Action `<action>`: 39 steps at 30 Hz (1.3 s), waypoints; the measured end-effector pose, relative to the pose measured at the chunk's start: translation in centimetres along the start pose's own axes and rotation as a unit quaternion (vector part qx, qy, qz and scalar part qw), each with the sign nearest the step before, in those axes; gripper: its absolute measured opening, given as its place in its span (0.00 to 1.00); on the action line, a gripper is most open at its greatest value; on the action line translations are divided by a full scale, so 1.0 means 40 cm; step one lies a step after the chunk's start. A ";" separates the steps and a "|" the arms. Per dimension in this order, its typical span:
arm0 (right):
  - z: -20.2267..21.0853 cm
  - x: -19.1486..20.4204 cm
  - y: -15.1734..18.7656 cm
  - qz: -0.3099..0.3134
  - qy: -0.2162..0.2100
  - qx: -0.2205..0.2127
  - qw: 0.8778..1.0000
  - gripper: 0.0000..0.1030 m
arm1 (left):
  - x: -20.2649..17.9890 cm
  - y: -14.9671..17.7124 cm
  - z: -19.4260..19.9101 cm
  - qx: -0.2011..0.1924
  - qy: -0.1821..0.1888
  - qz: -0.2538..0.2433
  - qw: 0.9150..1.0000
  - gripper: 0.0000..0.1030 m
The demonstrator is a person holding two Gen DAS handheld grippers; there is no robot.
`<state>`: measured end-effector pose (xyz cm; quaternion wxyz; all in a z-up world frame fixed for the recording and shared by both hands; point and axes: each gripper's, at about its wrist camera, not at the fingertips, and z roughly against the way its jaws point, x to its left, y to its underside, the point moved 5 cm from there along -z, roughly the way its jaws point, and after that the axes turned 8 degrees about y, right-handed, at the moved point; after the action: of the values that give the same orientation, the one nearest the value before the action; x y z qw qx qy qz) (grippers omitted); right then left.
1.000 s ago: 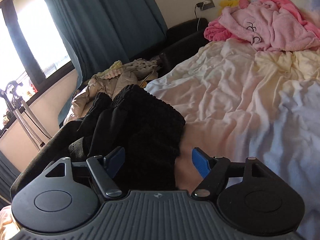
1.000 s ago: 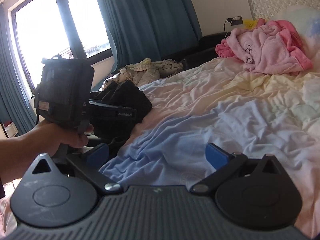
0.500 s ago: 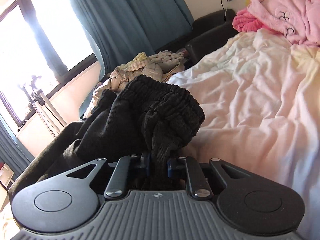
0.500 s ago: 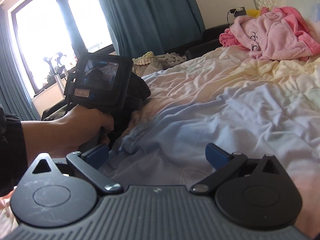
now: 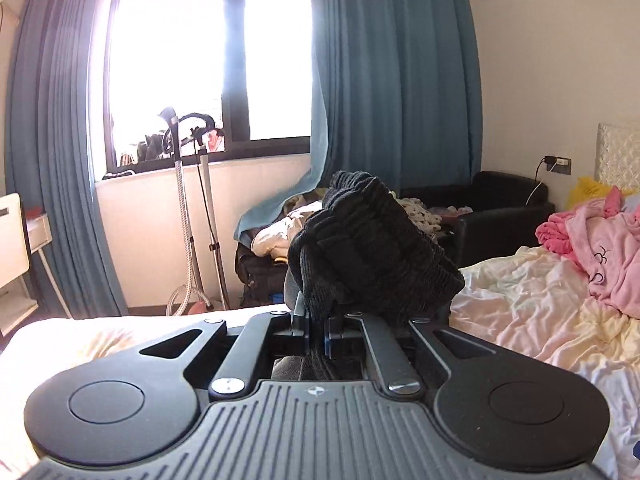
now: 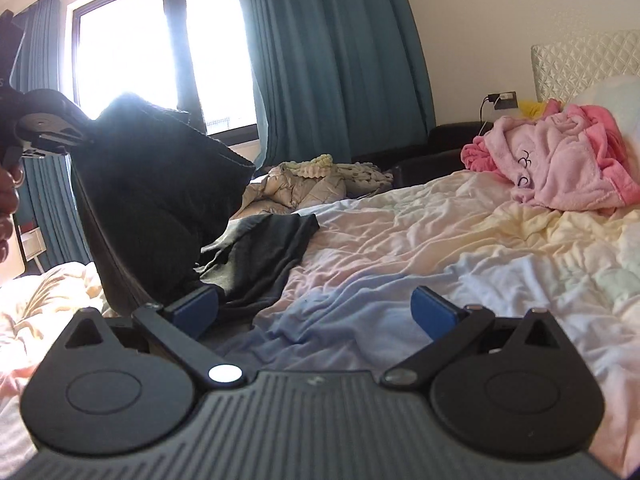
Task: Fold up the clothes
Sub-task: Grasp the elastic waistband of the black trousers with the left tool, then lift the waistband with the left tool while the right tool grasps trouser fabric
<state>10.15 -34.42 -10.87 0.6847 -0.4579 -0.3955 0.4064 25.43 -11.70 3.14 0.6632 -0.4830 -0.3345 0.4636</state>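
Note:
My left gripper [image 5: 318, 330] is shut on the ribbed waistband of a black garment [image 5: 372, 252], which bunches up just past the fingers. In the right wrist view the same black garment [image 6: 160, 200] hangs from the left gripper [image 6: 52, 128] at the upper left, lifted above the bed, its lower part trailing onto the sheet. A dark grey piece of clothing [image 6: 264, 252] lies flat on the bed beside it. My right gripper [image 6: 314, 312] stands open low over the bed sheet [image 6: 440, 248], nothing between its blue pads.
A pink robe [image 6: 560, 168] is heaped near the headboard. Beige clothes [image 6: 312, 184] pile on a black armchair [image 5: 500, 204] beside the bed. Blue curtains [image 5: 392, 80] frame a bright window; a garment steamer stand [image 5: 188, 208] stands below it. A person's hand [image 6: 6, 200] holds the left gripper.
The left gripper closed on the black garment's waistband, then rose and swung left toward the window, lifting the garment off the bed. The right gripper stayed open, shifting slightly.

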 end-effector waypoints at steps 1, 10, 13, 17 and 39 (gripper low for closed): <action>0.010 0.010 0.000 0.007 -0.004 -0.001 1.000 1.00 | 0.051 0.019 0.031 0.006 -0.006 0.032 0.999 0.07; 0.072 0.067 0.009 0.040 -0.036 -0.008 0.999 1.00 | 0.337 0.315 0.170 0.090 -0.013 0.266 0.960 0.11; 0.069 0.075 0.017 0.044 -0.039 0.002 0.998 1.00 | 0.336 0.382 0.197 0.123 0.001 0.255 0.959 0.12; 0.054 0.076 0.022 0.036 -0.041 0.012 0.998 1.00 | 0.326 0.394 0.249 0.112 0.019 0.267 0.957 0.20; 0.087 0.083 0.064 0.015 -0.080 0.050 0.995 1.00 | 0.346 0.387 0.355 0.066 0.056 0.455 0.886 0.86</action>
<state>7.67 -29.65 -11.79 0.6665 -0.3947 -0.4212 0.4717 13.06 7.58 -7.24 0.4278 -0.5622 -0.0092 0.7077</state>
